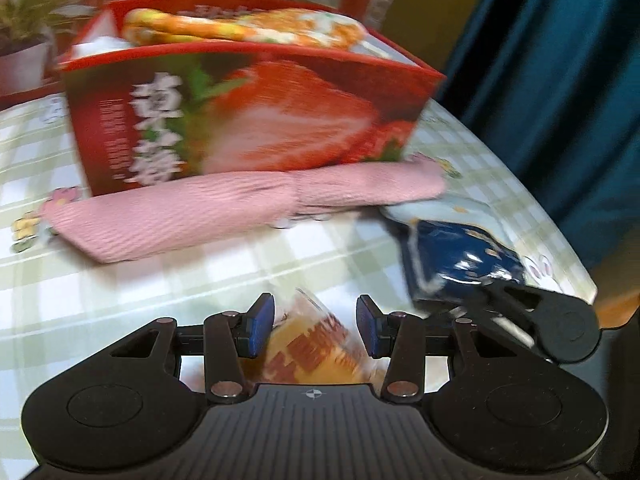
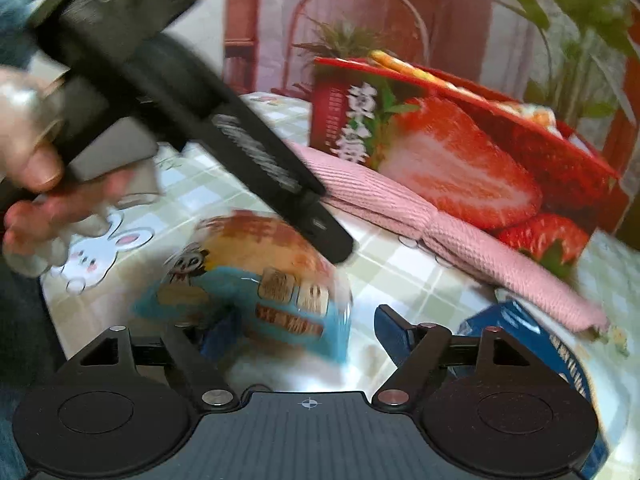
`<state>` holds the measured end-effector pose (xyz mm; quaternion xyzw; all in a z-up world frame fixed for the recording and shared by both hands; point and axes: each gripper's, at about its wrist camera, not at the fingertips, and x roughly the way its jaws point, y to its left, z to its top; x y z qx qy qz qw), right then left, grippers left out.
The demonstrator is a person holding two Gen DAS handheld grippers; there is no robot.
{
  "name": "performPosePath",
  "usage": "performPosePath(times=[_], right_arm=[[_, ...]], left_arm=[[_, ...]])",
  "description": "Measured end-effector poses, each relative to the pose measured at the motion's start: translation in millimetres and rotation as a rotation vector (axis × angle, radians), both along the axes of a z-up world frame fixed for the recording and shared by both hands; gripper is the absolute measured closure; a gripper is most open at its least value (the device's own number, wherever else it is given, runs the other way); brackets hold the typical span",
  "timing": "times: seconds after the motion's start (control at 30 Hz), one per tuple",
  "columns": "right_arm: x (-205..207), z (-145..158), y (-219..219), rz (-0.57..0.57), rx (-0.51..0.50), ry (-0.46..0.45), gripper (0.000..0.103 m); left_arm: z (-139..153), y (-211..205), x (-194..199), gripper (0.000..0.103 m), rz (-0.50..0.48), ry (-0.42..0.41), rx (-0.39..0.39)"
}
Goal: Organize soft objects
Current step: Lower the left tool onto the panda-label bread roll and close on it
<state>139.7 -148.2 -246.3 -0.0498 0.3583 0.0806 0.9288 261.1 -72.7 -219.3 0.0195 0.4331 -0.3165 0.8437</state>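
You are working mid-task: one patterned cloth (image 1: 240,28) is lying in the strawberry box (image 1: 248,116); pink towel (image 1: 224,208), bread packet (image 2: 256,280) and blue pouch (image 1: 460,256) are remaining; both grippers' fingers are spread.

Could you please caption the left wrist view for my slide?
Open left gripper straddles a packaged bun before the pink towel and strawberry box.

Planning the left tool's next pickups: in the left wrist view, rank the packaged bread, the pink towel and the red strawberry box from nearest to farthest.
1. Clear-wrapped packaged bread, between the fingers.
2. Pink ribbed folded towel, mid-table.
3. Red strawberry-printed cardboard box, behind the towel.
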Motion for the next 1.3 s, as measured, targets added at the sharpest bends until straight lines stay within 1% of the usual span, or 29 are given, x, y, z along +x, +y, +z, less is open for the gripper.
performPosePath(times=[0.07, 0.1, 0.2, 0.27, 0.43, 0.5, 0.57, 0.63, 0.73, 0.83, 0.87, 0.93, 1.0, 1.17, 1.3], right_arm=[[-2.0, 0.0, 5.1, 0.041, -0.016, -0.009, 0.038], [-2.2, 0.3, 6.8, 0.054, -0.013, -0.009, 0.043], [-1.5, -0.4, 9.5, 0.055, -0.002, -0.010, 0.044], [-1.8, -1.2, 6.7, 0.047, 0.018, -0.012, 0.044], [-5.3, -4.2, 1.4, 0.027, 0.062, -0.024, 0.046], [-6.5, -5.3, 1.1, 0.020, 0.073, -0.033, 0.046], [-8.6, -6.4, 1.0, 0.012, 0.084, -0.043, 0.047], [-12.9, -8.6, 1.1, 0.009, 0.088, -0.059, 0.048], [-20.4, -13.5, 4.0, 0.017, 0.061, -0.097, 0.050], [-25.1, -16.6, 4.6, 0.024, 0.048, -0.118, 0.050], [-24.7, -17.1, 3.4, 0.023, 0.051, -0.121, 0.050], [-25.8, -17.8, 3.0, 0.025, 0.056, -0.126, 0.050], [-27.5, -19.3, 4.7, 0.039, 0.039, -0.139, 0.050], [-29.5, -20.1, 7.6, 0.052, 0.030, -0.147, 0.050], [-29.4, -19.9, 7.4, 0.056, 0.037, -0.146, 0.050]], left_arm=[[-0.7, -7.9, -3.0, 0.057, -0.018, -0.005, -0.002], [-0.6, -10.5, -3.9, 0.057, -0.020, -0.011, 0.004], [0.8, -7.1, -4.9, 0.057, -0.003, -0.013, -0.004], [5.1, 0.7, -7.0, 0.056, 0.026, -0.030, -0.006], [18.2, 35.9, -17.1, 0.056, 0.124, -0.053, -0.071], [19.6, 50.3, -24.7, 0.056, 0.173, -0.062, -0.083], [18.0, 61.8, -33.7, 0.056, 0.217, -0.067, -0.091], [13.7, 73.1, -42.6, 0.056, 0.256, -0.055, -0.113], [3.1, 81.3, -53.5, 0.056, 0.287, -0.021, -0.170], [-7.5, 81.2, -61.6, 0.059, 0.295, 0.005, -0.207], [-10.4, 81.1, -64.2, 0.062, 0.290, 0.005, -0.211], [-12.1, 81.6, -68.6, 0.062, 0.283, -0.010, -0.207], [-13.9, 79.9, -67.8, 0.070, 0.283, -0.013, -0.191], [-18.5, 79.0, -71.7, 0.071, 0.281, -0.030, -0.192], [-21.4, 83.7, -71.9, 0.071, 0.285, -0.021, -0.215]])
